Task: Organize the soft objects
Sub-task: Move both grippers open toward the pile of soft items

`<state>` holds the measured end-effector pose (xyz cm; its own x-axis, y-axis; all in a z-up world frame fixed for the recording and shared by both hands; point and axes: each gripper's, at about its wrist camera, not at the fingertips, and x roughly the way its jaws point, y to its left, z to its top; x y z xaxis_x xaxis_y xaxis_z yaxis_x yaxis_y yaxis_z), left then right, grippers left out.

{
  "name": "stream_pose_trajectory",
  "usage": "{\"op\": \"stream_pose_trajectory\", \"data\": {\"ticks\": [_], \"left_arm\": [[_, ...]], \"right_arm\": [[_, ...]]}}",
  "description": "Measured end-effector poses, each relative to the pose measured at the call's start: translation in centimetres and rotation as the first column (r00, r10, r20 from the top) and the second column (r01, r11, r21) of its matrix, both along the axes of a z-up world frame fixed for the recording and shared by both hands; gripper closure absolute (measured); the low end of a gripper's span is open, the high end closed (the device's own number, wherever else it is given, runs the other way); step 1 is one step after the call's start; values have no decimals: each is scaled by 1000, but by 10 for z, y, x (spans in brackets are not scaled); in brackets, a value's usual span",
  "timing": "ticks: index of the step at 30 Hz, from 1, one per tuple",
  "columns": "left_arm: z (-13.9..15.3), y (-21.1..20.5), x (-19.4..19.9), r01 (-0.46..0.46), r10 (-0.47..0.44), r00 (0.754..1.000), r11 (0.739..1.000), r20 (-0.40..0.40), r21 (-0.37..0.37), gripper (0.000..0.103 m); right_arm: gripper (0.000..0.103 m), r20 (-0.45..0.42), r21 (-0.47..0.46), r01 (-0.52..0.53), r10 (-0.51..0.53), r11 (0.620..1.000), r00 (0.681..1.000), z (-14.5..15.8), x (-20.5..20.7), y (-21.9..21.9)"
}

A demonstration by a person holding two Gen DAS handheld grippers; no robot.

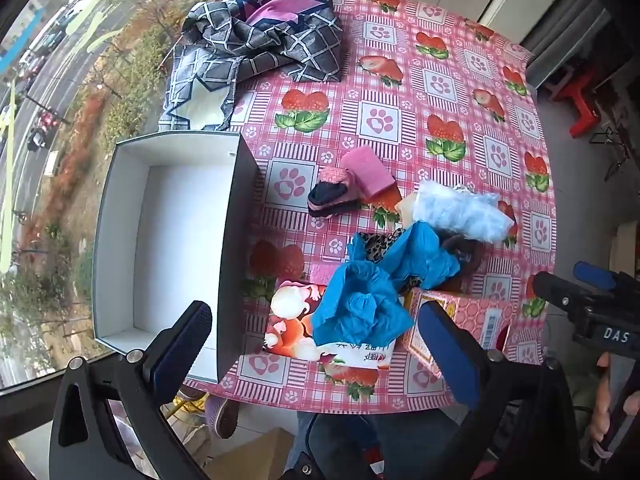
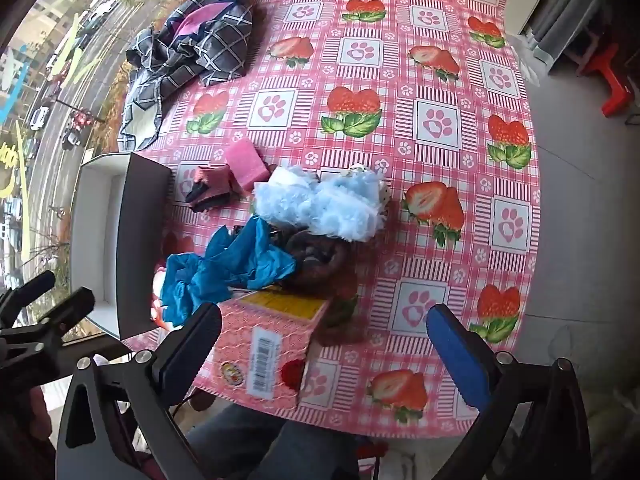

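Two sets of jaws spread wide above crumpled blue gloves (image 1: 368,300), fluffy pale-blue cloth (image 2: 320,208).

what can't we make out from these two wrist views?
- Leopard-print item: left wrist view, mostly under the blue plastic gloves; kind unclear.
- Brown item: right wrist view, partly under the fluffy light-blue cloth; shape unclear.
- Snack packet: left wrist view, gloves cover its print.
- Near corner of the white box: left wrist view, hidden by a left gripper finger.
- Pink carton: barcode text too small.
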<state>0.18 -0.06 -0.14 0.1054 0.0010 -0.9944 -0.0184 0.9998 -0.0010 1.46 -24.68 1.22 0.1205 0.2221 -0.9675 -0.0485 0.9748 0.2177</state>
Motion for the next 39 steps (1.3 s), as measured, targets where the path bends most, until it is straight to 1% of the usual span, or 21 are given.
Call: {"op": "stream_pose_trajectory", "data": {"ticks": [3, 4, 5, 6, 7, 9, 10, 13, 16, 19, 21, 22, 24, 25, 28, 33, 39], "left_arm": [[-7, -2, 5, -19, 19, 999, 1000, -28, 1, 0], [-16, -6, 10, -20, 20, 999, 1000, -35, 0, 0], [-12, -3, 8, -21, 21, 999, 1000, -38, 3, 0], [-16, -4, 10, -21, 21, 999, 1000, -48, 4, 0], [-16, -10, 13, -20, 21, 997, 1000, -72, 12, 0], [-20, -15, 22, -25, 25, 996, 1000, -84, 0, 0], [-22, -17, 19, -31, 30, 996, 999, -86, -6, 0], [-25, -21, 27, -42, 42, 996, 999, -81, -1, 0], [-29, -24, 36, -35, 37, 998, 999, -56, 33, 0], [-37, -28, 43, -22, 25, 997, 998, -70, 51, 0], [-46, -31, 50, -20, 23, 996, 999, -88, 41, 0], [-51, -30, 52, -22, 29, 994, 997, -104, 70, 0], [-61, -30, 58, -23, 33, 992, 996, -118, 85, 0], [-65, -29, 62, -23, 37, 992, 993, -118, 115, 0], [-77, -31, 73, -18, 29, 993, 995, -113, 95, 0], [-100, -29, 91, -15, 25, 992, 996, -121, 84, 0], [-127, -26, 111, -7, 22, 992, 994, -128, 110, 0]], "right_arm": [[0, -17, 3, -21, 21, 1000, 1000, -9, 6, -3], [0, -19, 3, -28, 28, 1000, 999, -11, 7, -3], [0, -22, 5, -34, 34, 999, 999, -13, 9, -4], [0, -25, 6, -39, 39, 999, 999, -15, 10, -5], [0, -30, 7, -46, 47, 999, 998, -16, 11, -6], [0, -37, 10, -56, 57, 998, 998, -19, 14, -8], [0, -40, 12, -62, 62, 998, 997, -21, 16, -10], [0, -42, 14, -68, 69, 998, 997, -23, 22, -14], [0, -42, 4, -81, 81, 997, 996, -27, 28, -16], [0, -43, -12, -106, 106, 994, 993, -34, 34, -16], [0, -44, -29, -126, 125, 992, 991, -39, 37, -13], [0, -43, -38, -140, 138, 989, 989, -42, 39, -12], [0, -36, -54, -171, 169, 984, 985, -46, 43, -7], [0, -35, -63, -183, 181, 981, 983, -48, 45, -5], [0, -35, -82, -219, 217, 972, 976, -56, 52, 1], [0, -46, -116, -286, 282, 951, 958, -73, 63, 12], [0, -71, -149, -364, 357, 920, 931, -93, 75, 29]]}}
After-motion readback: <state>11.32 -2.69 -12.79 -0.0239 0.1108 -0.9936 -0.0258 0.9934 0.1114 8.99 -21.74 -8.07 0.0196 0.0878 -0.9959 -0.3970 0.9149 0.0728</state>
